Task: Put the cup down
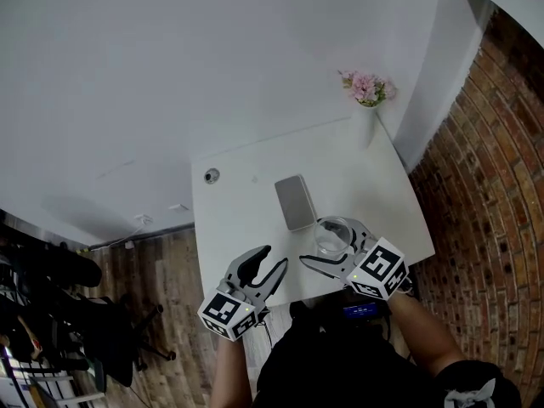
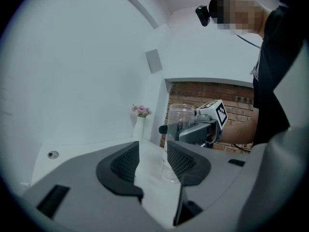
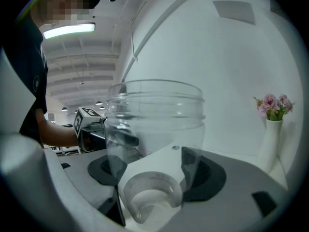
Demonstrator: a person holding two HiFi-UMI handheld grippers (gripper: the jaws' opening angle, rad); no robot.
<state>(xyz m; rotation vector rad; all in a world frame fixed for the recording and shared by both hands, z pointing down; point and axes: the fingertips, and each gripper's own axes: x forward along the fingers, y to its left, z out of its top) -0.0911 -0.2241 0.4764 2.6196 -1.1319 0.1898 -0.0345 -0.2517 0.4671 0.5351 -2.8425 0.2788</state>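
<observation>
We pinch the clear cup [image 1: 332,230] upright in our right gripper [image 1: 331,244], over the tabletop [image 1: 246,215]. Our left gripper [image 1: 277,256], at the cup's 8 o'clock, is spread and empty.

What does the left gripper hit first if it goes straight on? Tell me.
Probably the white table just ahead, since the left gripper tilts slightly down. The clear cup in the right gripper stands just right of that line; depth is unclear, so it might get clipped.
</observation>
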